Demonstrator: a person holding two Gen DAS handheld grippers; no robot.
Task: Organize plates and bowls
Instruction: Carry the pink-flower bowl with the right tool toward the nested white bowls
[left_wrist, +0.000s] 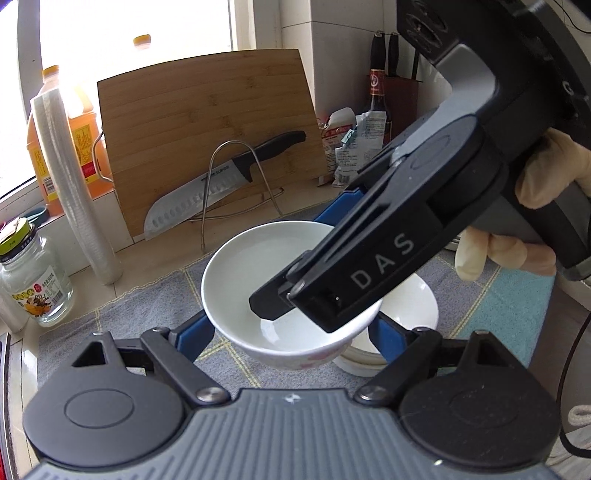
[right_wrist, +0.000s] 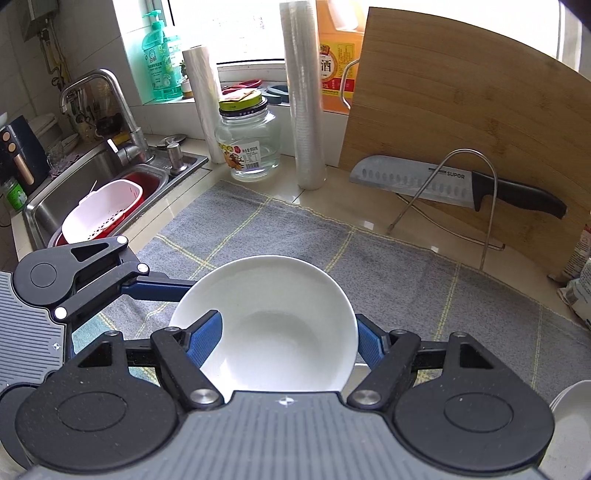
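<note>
Currently lifting: right claw (right_wrist: 288, 338) is pinching the white bowl (right_wrist: 266, 325) by its rim.
Glazed, slippery, fragile; left claw (left_wrist: 291, 332) is spreading open around it.

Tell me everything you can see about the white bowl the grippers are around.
The white bowl looks like glazed ceramic, empty, with a faint pink pattern low on its outer wall. It sits tilted above the grey checked cloth. The right gripper has one blue finger inside and one outside its rim. The left gripper brackets it on both sides. Another white bowl stands just behind.
</note>
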